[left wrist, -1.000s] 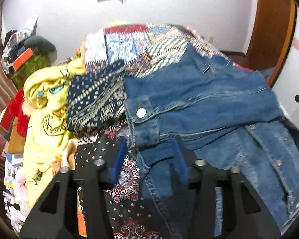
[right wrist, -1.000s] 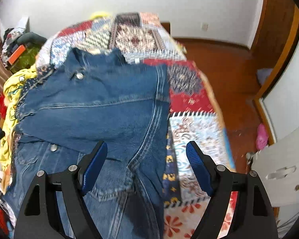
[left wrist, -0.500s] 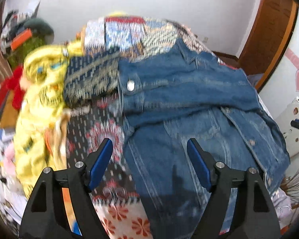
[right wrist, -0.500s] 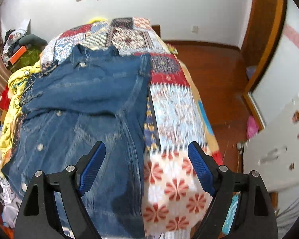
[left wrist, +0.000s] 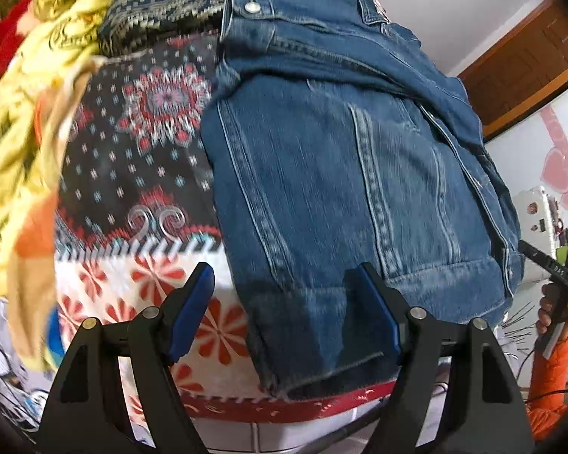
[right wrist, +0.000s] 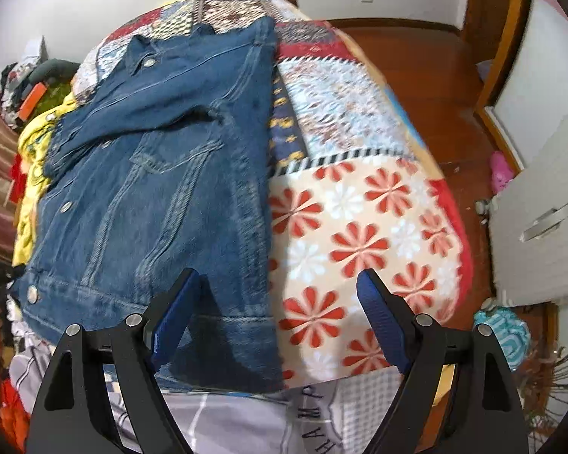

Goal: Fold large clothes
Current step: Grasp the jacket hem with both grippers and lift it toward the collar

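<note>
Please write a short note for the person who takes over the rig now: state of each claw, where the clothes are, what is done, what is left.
Left claw: open, holding nothing, above the hem of the denim jacket.
Right claw: open, holding nothing, at the jacket's right hem edge.
The jacket lies on the patchwork quilt, sleeves folded across its chest.
Yellow garment lies bunched to the left, unfolded.
Left: probably fold the jacket hem up toward the collar.

one denim jacket [left wrist: 340, 174], two open tongs [left wrist: 284, 314]
</note>
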Tool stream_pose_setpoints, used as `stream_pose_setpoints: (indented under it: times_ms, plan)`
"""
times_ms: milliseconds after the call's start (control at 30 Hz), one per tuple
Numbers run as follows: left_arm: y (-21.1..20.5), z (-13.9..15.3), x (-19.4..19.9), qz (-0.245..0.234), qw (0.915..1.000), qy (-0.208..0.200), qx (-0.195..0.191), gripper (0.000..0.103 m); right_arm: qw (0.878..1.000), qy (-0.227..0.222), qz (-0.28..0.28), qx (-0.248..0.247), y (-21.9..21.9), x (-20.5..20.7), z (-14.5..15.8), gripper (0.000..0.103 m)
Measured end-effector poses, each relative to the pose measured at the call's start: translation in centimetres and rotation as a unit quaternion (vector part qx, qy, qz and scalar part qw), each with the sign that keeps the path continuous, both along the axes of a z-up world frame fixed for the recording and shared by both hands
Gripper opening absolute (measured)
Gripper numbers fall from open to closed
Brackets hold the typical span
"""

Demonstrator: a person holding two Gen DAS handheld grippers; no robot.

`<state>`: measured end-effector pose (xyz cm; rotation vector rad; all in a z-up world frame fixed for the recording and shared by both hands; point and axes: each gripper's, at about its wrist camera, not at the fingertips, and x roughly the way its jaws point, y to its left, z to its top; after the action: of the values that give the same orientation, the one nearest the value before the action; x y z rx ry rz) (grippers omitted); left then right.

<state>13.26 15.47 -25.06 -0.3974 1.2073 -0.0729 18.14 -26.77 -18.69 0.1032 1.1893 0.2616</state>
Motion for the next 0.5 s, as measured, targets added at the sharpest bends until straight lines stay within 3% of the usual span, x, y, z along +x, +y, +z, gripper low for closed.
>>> stream_pose_setpoints:
  times_ms: [133,233,333,433,500]
  plan:
    - [0.2,-0.4,-0.8,0.02,0.9993,0.003,-0.032,0.076,1.0,0.002,0.013,0.016,0.9,-0.1,-0.9,0.078]
    - [0.1,-0.8,-1.5,0.017,0.9977,0.011,-0.065,0.076,0.999,0.009,0.018,0.038,1.3,0.2,-1.4,0.065]
    - [-0.4,-0.6,-1.9,0.007,0.9977,0.006,-0.067,0.076,0.998,0.012,0.019,0.064,1.5,0.4,-1.7,0.052]
    - [-0.4,-0.6,-2.3,0.013,0.9967,0.002,-0.081,0.065,0.997,0.011,0.016,0.075,1.7,0.5,-1.7,0.04]
    - [-0.2,-0.3,-2.3,0.015,0.9971,-0.005,-0.075,0.045,0.997,0.01,0.024,0.077,1.9,0.5,-1.4,0.026]
